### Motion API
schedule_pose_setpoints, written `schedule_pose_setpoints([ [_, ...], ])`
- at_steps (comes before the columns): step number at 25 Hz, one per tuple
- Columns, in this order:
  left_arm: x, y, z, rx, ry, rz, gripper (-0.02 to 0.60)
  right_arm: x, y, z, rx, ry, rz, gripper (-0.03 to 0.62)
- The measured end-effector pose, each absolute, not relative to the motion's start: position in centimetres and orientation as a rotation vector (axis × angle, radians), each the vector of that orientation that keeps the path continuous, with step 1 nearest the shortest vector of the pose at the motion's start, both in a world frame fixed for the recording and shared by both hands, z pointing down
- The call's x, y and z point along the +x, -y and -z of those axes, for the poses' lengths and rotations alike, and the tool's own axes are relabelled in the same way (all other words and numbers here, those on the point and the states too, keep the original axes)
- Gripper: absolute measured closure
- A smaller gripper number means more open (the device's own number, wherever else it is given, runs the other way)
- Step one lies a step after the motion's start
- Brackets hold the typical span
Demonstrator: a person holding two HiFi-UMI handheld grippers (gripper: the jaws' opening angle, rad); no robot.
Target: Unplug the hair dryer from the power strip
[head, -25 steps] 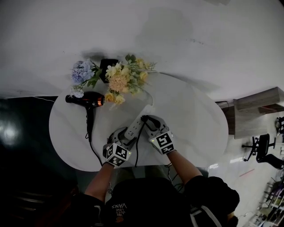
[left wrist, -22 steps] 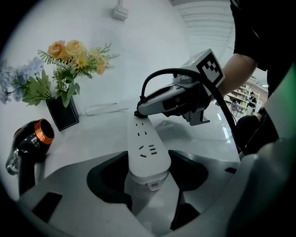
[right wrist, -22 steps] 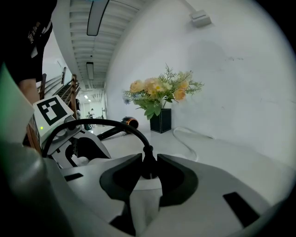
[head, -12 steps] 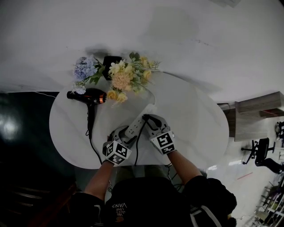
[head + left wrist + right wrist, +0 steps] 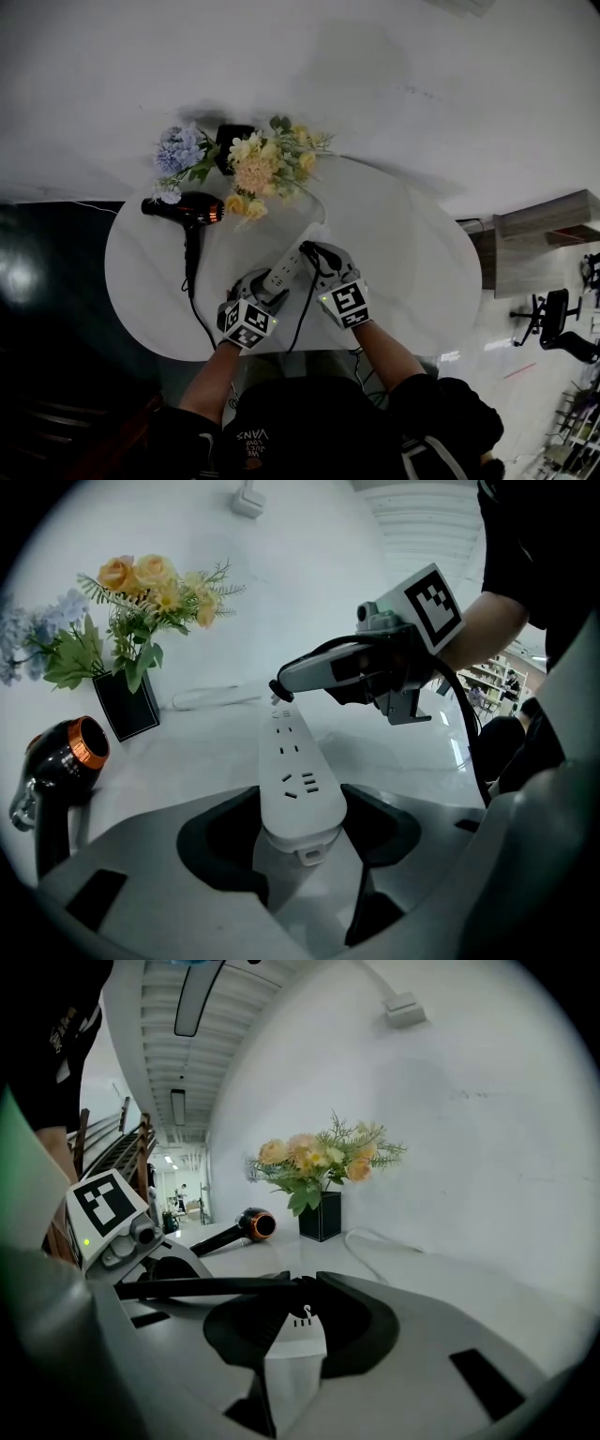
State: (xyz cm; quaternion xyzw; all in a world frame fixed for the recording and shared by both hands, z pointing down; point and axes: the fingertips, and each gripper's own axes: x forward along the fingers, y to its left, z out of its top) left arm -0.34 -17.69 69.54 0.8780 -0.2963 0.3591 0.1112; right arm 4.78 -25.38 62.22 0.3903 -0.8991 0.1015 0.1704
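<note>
A white power strip (image 5: 286, 267) lies on the round white table (image 5: 403, 253). My left gripper (image 5: 262, 286) is shut on its near end, and the strip (image 5: 295, 771) fills the gap between those jaws. My right gripper (image 5: 309, 251) is shut on the black plug (image 5: 300, 1285) at the strip's far end. In the left gripper view the plug (image 5: 278, 688) sits just above the last socket; I cannot tell whether its pins are still in. The black cord (image 5: 298, 319) runs off the table's near edge. The black hair dryer (image 5: 187, 211) lies at the left.
A black vase (image 5: 228, 141) with yellow flowers (image 5: 262, 169) and blue flowers (image 5: 178, 155) stands at the table's back against the white wall. The strip's white cable (image 5: 319, 202) curls towards the wall. The table's near edge is just behind both grippers.
The black cord under the right gripper has swung a little to the right. Both grippers and the strip stay where they were.
</note>
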Motion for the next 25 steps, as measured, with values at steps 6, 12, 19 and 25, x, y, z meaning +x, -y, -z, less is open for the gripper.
schedule_pose_setpoints([
  [6, -0.3, 17.7, -69.5, 2.573, 0.869, -1.058, 0.290, 5.1, 25.0, -61.8, 1.128, 2.553, -0.301, 0.488],
  [12, -0.4, 17.6, -69.4, 2.569, 0.874, -1.060, 0.290, 5.7, 24.4, -61.1, 1.161, 2.551, -0.311, 0.488],
  [19, -0.5, 17.5, -68.9, 2.589, 0.858, -1.056, 0.290, 6.6, 23.4, -60.0, 1.218, 2.543, -0.321, 0.488],
  [25, -0.6, 17.4, -66.6, 2.638, 0.872, -1.002, 0.288, 7.2, 22.4, -58.8, 1.278, 2.531, -0.325, 0.488],
])
